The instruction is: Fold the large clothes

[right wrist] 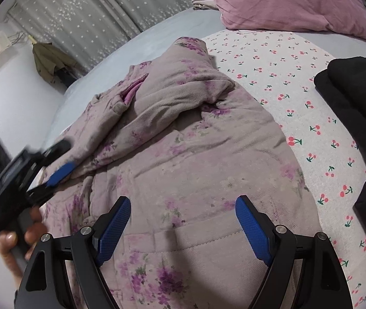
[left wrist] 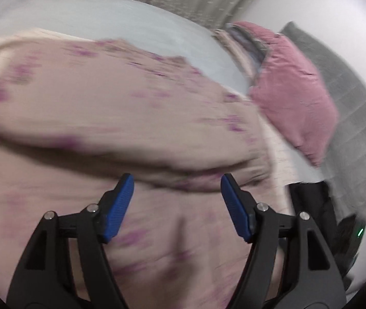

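Observation:
A beige padded jacket with purple flowers (right wrist: 188, 154) lies on the bed, its sleeves folded across the body. In the left wrist view the jacket (left wrist: 105, 118) is blurred and fills most of the frame. My left gripper (left wrist: 177, 180) is open and empty just above the jacket; it also shows in the right wrist view (right wrist: 54, 164) at the jacket's left edge. My right gripper (right wrist: 183, 202) is open and empty over the jacket's lower part.
A cherry-print sheet (right wrist: 299, 90) covers the bed. A pink pillow (right wrist: 286, 2) lies at the head. Black clothes (right wrist: 358, 82) sit at the right. A grey quilted cover (left wrist: 350, 108) and a star-print curtain (right wrist: 92, 13) are behind.

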